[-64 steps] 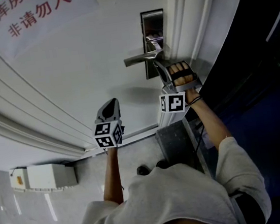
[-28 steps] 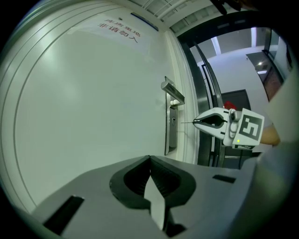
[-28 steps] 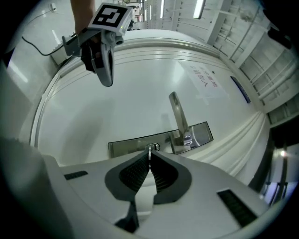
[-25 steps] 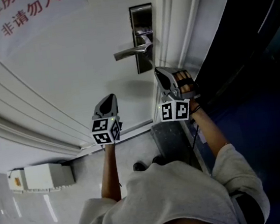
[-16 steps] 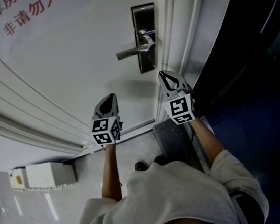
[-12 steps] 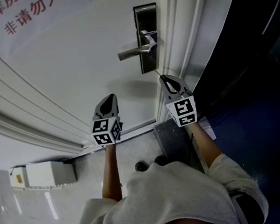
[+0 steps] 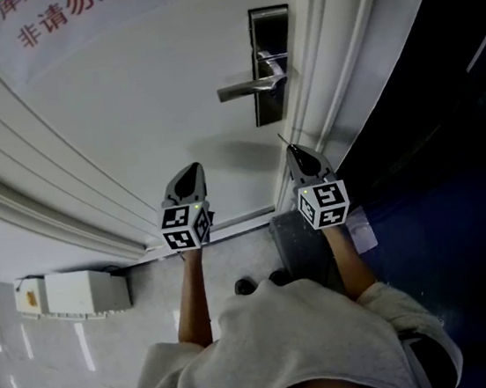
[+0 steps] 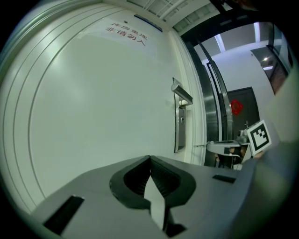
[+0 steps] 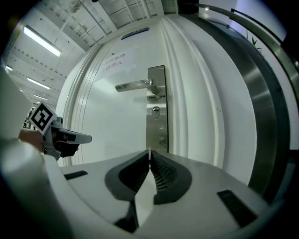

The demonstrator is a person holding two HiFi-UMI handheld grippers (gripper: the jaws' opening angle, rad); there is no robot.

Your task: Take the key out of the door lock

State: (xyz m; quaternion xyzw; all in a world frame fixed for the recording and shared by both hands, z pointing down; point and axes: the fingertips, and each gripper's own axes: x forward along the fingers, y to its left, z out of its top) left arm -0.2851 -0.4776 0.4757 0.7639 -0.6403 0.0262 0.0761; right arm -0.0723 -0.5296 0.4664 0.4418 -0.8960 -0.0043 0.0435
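Note:
The steel lock plate [image 7: 267, 66] with its lever handle [image 7: 251, 87] sits on the white door. In the right gripper view the keyhole [image 9: 155, 111] below the handle [image 9: 135, 85] has nothing in it. My right gripper [image 7: 293, 150] hangs a little below and to the right of the plate, apart from it. It is shut on the key [image 7: 283, 142], a thin metal sliver that sticks out past the jaw tips [image 8: 201, 146]. My left gripper [image 7: 193, 167] is shut on nothing and points at the bare door panel left of the lock.
A paper sign with red characters [image 7: 77, 15] is stuck high on the door. The moulded door frame [image 7: 331, 53] runs along the lock's right, with a dark opening [image 7: 446, 117] beyond. A white box [image 7: 71, 294] and a grey metal block [image 7: 298, 239] lie by the floor.
My right gripper has drawn back from the lock plate, down the door in the head view, with the key in its jaws. The left gripper has stayed where it was.

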